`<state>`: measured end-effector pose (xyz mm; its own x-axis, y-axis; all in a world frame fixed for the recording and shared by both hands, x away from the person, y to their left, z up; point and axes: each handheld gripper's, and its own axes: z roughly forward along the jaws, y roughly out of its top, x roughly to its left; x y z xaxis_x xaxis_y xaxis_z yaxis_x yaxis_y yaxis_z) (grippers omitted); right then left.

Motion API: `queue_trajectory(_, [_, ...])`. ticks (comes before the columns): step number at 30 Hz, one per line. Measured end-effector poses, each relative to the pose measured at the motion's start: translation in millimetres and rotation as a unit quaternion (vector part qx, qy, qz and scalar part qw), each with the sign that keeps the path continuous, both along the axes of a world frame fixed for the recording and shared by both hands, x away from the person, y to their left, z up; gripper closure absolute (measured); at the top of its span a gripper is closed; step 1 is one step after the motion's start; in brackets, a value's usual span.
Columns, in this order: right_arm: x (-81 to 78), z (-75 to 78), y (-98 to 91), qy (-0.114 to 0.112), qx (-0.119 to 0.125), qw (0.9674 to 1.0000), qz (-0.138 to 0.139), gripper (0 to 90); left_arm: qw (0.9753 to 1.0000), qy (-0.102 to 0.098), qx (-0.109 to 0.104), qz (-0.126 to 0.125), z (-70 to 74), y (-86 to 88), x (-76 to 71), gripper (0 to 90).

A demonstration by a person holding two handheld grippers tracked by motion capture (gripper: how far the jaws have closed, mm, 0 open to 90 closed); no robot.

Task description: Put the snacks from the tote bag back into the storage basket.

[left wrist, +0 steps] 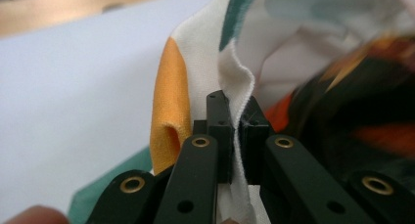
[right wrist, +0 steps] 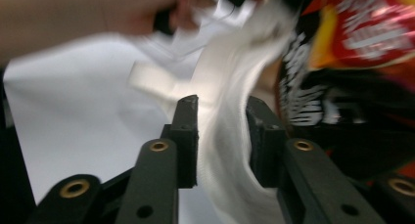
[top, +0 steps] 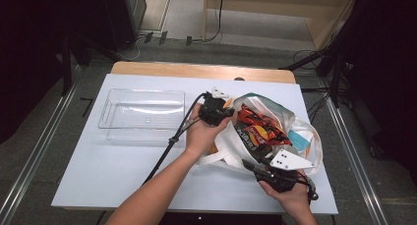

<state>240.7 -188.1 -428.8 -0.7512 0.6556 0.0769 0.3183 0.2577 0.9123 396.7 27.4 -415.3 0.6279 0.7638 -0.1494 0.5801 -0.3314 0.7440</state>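
Cloth tote bag (top: 300, 136): right half of the white tabletop (top: 123, 161), mouth open, red snack packets (top: 258, 129) inside. Left gripper (left wrist: 235, 136): clamped tight on the bag's rim. Right gripper (right wrist: 222, 136): jaws partly apart, white rim fabric between them. Clear plastic tray (top: 141, 114): left of the bag.

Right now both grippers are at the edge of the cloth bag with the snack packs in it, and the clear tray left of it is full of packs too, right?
Not quite. The clear tray is empty, as the high view shows. The rest holds: the left gripper pinches the cloth bag at its edge, the right gripper has the edge between its jaws, and the snack packs are in the bag.
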Motion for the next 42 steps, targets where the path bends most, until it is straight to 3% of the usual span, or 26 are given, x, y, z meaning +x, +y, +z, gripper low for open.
queue_trajectory(2, [-2.5, 6.5, -11.7, -0.017, 0.032, 0.9993, -0.012, 67.5, 0.9999, 0.007, 0.009, -0.001, -19.3, -3.4, 0.2, 88.0])
queue_trajectory(4, [-4.4, 13.1, -25.4, -0.03, 0.064, 0.997, -0.031, 67.2, 0.9997, 0.025, -0.005, 0.004, -35.9, -3.9, 1.7, 87.5])
queue_trajectory(5, [-6.5, 17.2, -36.5, -0.045, 0.083, 0.994, -0.055, 67.2, 0.9997, 0.025, -0.005, 0.004, -35.9, -3.9, 1.7, 87.2])
queue_trajectory(6, [-8.1, 19.6, -45.8, -0.056, 0.096, 0.9907, -0.078, 68.0, 0.9996, 0.023, -0.014, 0.005, -44.7, -3.9, 1.5, 86.9])
queue_trajectory(8, [-10.9, 22.1, -64.0, -0.075, 0.121, 0.9811, -0.131, 66.1, 0.9995, 0.019, -0.022, 0.009, -44.9, -2.8, 0.6, 86.5])
queue_trajectory(9, [-11.0, 22.1, -70.1, -0.08, 0.12, 0.9769, -0.158, 62.9, 0.9994, 0.019, -0.026, 0.011, -44.1, -1.9, -0.4, 86.1])
queue_trajectory(11, [-7.7, 17.6, -84.0, -0.07, 0.123, 0.9673, -0.21, 57.5, 0.9992, 0.013, -0.037, 0.008, -42.5, 1.6, -3.5, 82.2])
queue_trajectory(12, [-5.9, 13.1, -89.4, -0.06, 0.126, 0.9607, -0.24, 56.6, 0.999, 0.005, -0.043, 0.011, -41.6, 4.1, -6.8, 81.3])
queue_trajectory(13, [-3.9, 5.8, -94.4, -0.049, 0.133, 0.951, -0.275, 56.6, 0.999, 0.005, -0.043, 0.011, -41.6, 4.1, -6.8, 81.2])
queue_trajectory(14, [-3.9, 5.8, -94.4, -0.049, 0.133, 0.951, -0.275, 56.6, 0.999, -0.002, -0.043, 0.011, -40.3, 6.6, -9.5, 81.2])
queue_trajectory(15, [2.8, -4.9, -98.1, -0.017, 0.131, 0.937, -0.324, 55.5, 0.9988, -0.017, -0.045, 0.012, -37.7, 11.8, -15.6, 84.9])
queue_trajectory(16, [7.2, -9.2, -97.8, -0.003, 0.129, 0.9355, -0.329, 56.1, 0.9987, -0.022, -0.045, 0.011, -36.8, 13.7, -17.4, 85.9])
queue_trajectory(18, [16.5, -15.6, -94.4, 0.011, 0.114, 0.9386, -0.326, 57.3, 0.9978, -0.035, -0.054, 0.017, -36.0, 18.9, -22.6, 86.5])
queue_trajectory(20, [26.5, -17.3, -90.0, 0.007, 0.109, 0.9394, -0.325, 58.2, 0.9972, -0.04, -0.062, 0.017, -38.8, 20.6, -24.5, 85.5])
queue_trajectory(21, [32.8, -14.5, -88.3, 0.003, 0.108, 0.9383, -0.329, 58.7, 0.9969, -0.041, -0.066, 0.014, -40.4, 21.2, -24.9, 83.4])
queue_trajectory(23, [42.9, -13.0, -85.3, 0.015, 0.101, 0.9395, -0.327, 60.9, 0.9964, -0.048, -0.068, 0.015, -44.8, 22.1, -27.3, 78.3])
queue_trajectory(26, [52.1, -27.6, -77.6, 0.034, 0.05, 0.9426, -0.328, 66.2, 0.9959, -0.068, -0.058, 0.012, -54.4, 24.8, -31.2, 79.8])
queue_trajectory(27, [54.9, -34.2, -76.2, 0.046, 0.034, 0.9431, -0.328, 66.9, 0.9958, -0.057, -0.071, 0.009, -56.5, 26.8, -30.6, 80.2])
queue_trajectory(29, [59.8, -45.7, -77.4, 0.07, 0.021, 0.9418, -0.328, 70.4, 0.9945, -0.059, -0.085, 0.017, -56.6, 30.6, -31.5, 80.4])
queue_trajectory(30, [62.2, -50.4, -78.7, 0.087, 0.015, 0.9393, -0.332, 73.2, 0.9944, -0.061, -0.084, 0.015, -56.6, 30.9, -32.0, 80.7])
queue_trajectory(33, [66.5, -56.9, -84.2, 0.116, 0.01, 0.9362, -0.332, 82.3, 0.9947, -0.08, -0.064, 0.015, -55.8, 27.4, -36.1, 80.7])
queue_trajectory(35, [67.5, -58.4, -84.6, 0.127, 0.008, 0.9345, -0.332, 83.4, 0.9946, -0.081, -0.063, 0.014, -55.8, 27.0, -36.4, 80.7])
queue_trajectory(36, [69.0, -60.6, -85.7, 0.139, 0.006, 0.9334, -0.331, 84.4, 0.9945, -0.073, -0.074, 0.014, -56.6, 28.9, -34.6, 80.6])
queue_trajectory(40, [69.2, -60.2, -85.5, 0.144, 0.004, 0.9327, -0.331, 83.7, 0.9946, -0.07, -0.075, 0.012, -56.6, 29.2, -34.1, 80.0])
queue_trajectory(42, [65.6, -60.7, -85.2, 0.121, 0.011, 0.9368, -0.328, 76.4, 0.9946, -0.072, -0.073, 0.011, -56.6, 29.0, -34.3, 79.0])
